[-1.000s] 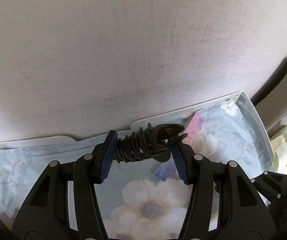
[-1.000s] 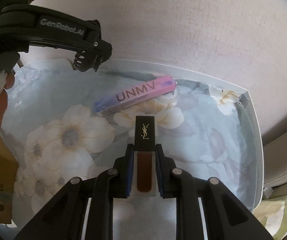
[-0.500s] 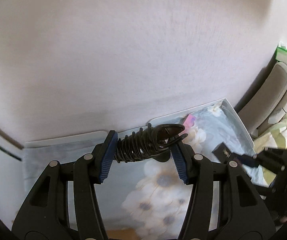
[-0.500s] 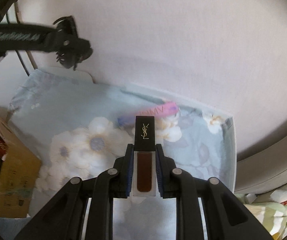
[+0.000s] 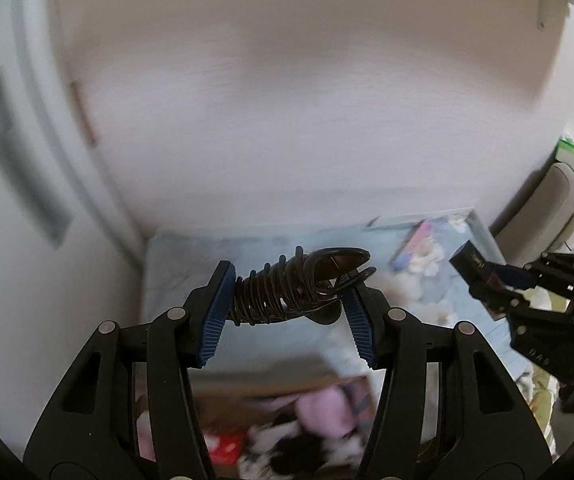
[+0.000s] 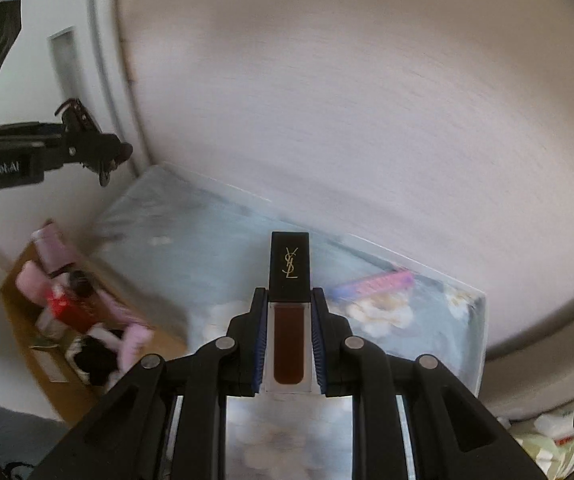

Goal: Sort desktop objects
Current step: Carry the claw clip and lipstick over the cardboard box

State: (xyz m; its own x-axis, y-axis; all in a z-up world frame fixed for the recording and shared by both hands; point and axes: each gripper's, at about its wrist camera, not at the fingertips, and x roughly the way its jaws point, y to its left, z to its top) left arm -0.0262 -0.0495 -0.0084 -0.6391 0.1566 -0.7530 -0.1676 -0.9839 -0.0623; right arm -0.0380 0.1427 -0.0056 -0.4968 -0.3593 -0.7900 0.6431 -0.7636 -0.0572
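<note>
Where wall [image 5: 287, 128] meets floral tray [image 6: 159, 240] — blurred

The left gripper [image 5: 289, 300] is held tilted downward, its blue pads [image 5: 217, 312] clamped on a dark hair claw [image 5: 299, 284] lying crosswise between them. The right gripper [image 6: 289, 340] is likewise angled downward, its jaws closed tight on a lip gloss tube [image 6: 289, 312] held lengthwise, cap pointing away.
</note>
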